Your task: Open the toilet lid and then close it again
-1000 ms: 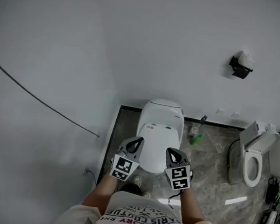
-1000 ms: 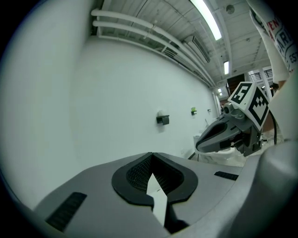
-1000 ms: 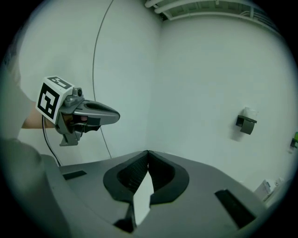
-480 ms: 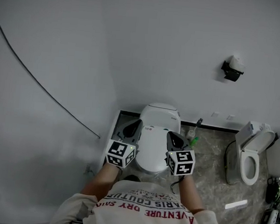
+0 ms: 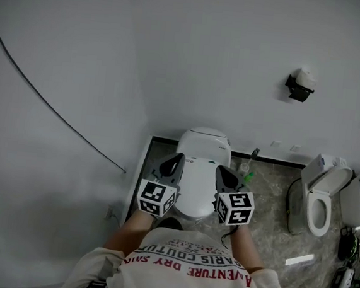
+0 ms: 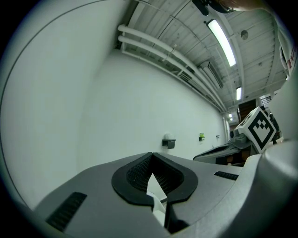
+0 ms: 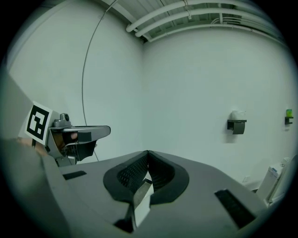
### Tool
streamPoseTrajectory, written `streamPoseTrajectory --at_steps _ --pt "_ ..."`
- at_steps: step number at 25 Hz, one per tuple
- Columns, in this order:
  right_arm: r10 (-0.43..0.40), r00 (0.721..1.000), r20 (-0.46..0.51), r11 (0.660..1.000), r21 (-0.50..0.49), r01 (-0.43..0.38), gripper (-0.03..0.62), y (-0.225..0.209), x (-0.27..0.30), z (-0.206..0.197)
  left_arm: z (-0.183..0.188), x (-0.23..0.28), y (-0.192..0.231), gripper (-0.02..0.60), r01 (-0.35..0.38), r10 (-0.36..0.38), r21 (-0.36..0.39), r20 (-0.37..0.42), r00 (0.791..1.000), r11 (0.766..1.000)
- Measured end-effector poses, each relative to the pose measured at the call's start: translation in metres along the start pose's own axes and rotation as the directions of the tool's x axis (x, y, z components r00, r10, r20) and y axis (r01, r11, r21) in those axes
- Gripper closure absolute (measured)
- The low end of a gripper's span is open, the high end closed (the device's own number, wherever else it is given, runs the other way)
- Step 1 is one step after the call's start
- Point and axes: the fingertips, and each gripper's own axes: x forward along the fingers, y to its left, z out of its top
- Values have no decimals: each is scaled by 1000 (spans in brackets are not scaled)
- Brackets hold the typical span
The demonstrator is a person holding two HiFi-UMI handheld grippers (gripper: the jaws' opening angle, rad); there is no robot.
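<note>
This is looking like a sanitary-ware test room, not a home bathroom: a closed toilet and a second toilet are standing along one bare white wall on a marbled floor. Loose cables are lying at the right, and exposed pipes and a strip light are running overhead.

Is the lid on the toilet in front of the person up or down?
Down. The lid lies flat, a smooth white surface covering the toilet; no seat ring shows.

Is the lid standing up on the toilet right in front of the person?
No, in the head view the toilet lid lies flat and shut.
</note>
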Motion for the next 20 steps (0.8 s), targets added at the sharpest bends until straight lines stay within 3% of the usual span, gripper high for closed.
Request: streamPoseTrajectory --at_steps 14,20 --pt "-26 1000 -10 1000 -8 26 579 -10 -3 -12 -11 7 -12 574 5 -5 4 -53 999 1000" --pt "-37 999 1 998 42 37 579 -17 -7 -11 -15 10 -25 574 47 -47 -2 -72 996 999"
